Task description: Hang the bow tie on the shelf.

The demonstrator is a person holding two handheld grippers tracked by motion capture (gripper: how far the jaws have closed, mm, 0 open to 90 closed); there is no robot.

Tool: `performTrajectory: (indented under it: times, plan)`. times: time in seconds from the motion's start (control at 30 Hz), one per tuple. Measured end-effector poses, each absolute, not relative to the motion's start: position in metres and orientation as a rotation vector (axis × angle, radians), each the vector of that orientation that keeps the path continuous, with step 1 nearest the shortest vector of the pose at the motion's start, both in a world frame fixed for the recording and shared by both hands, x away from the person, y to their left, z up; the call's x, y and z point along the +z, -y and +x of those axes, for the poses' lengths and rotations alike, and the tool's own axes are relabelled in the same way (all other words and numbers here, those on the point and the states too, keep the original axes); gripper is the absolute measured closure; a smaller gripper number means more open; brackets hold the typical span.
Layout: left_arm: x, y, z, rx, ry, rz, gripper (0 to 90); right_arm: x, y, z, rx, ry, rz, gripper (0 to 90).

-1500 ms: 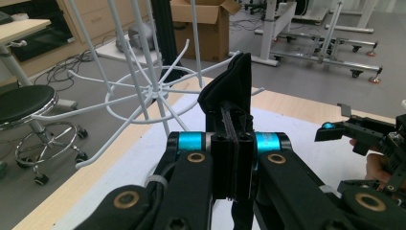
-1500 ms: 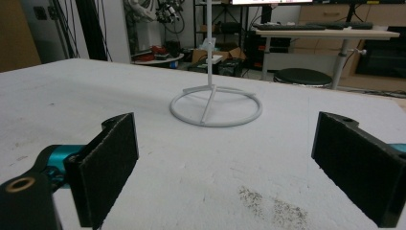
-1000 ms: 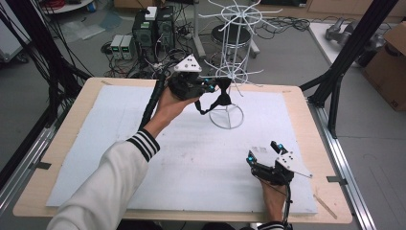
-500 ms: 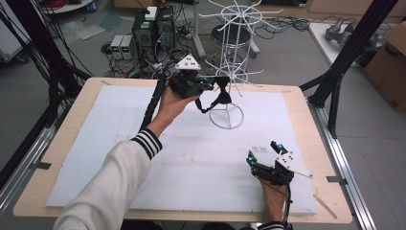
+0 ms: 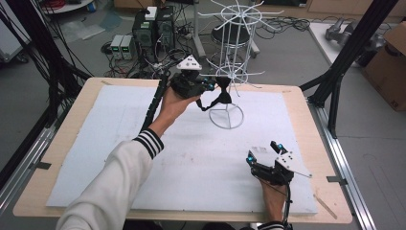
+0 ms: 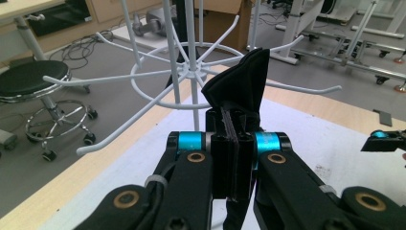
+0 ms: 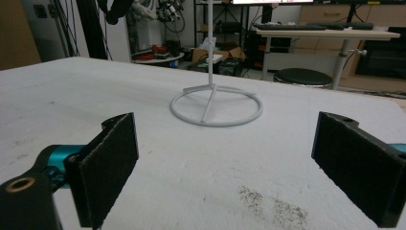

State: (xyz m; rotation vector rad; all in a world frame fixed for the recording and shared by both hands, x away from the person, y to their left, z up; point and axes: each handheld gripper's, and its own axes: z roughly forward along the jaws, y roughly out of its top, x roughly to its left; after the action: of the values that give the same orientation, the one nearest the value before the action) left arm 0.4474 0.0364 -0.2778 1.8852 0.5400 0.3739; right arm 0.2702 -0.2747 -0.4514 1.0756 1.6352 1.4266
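Now the left gripper pinches a black bow tie beside the white wire rack, upper centre; right gripper spread wide, lower right.

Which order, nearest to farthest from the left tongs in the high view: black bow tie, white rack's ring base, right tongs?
1. Black bow tie, clamped in the left tongs beside the rack's post.
2. White rack's ring base, just below-right on the mat.
3. Right tongs, near the table's front edge.

One white wire rack, one black bow tie, two tongs
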Motion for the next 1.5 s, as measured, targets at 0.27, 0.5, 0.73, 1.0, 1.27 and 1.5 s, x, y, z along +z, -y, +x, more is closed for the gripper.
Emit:
performTrajectory:
  times: [0.27,0.5,0.73,1.0,1.27,1.5]
  plan:
    - [-0.278,-0.038,0.449,0.354,-0.590,1.855,87.2,-0.451,0.275,0.270,1.423,-1.636,1.074,7.8]
    - [-0.278,-0.037,0.449,0.374,-0.616,1.842,68.8,-0.451,0.274,0.270,1.418,-1.636,1.074,7.7]
    - [-0.278,-0.036,0.449,0.360,-0.661,1.818,54.2,-0.451,0.274,0.270,1.418,-1.641,1.071,7.8]
    - [-0.273,-0.040,0.445,0.346,-0.662,1.799,47.5,-0.451,0.274,0.271,1.416,-1.636,1.068,7.8]
    - [-0.266,-0.049,0.432,0.353,-0.642,1.833,32.5,-0.451,0.274,0.270,1.420,-1.637,1.077,7.7]
    - [-0.274,-0.089,0.398,0.391,-0.590,1.806,20.4,-0.452,0.275,0.270,1.429,-1.623,1.072,7.7]
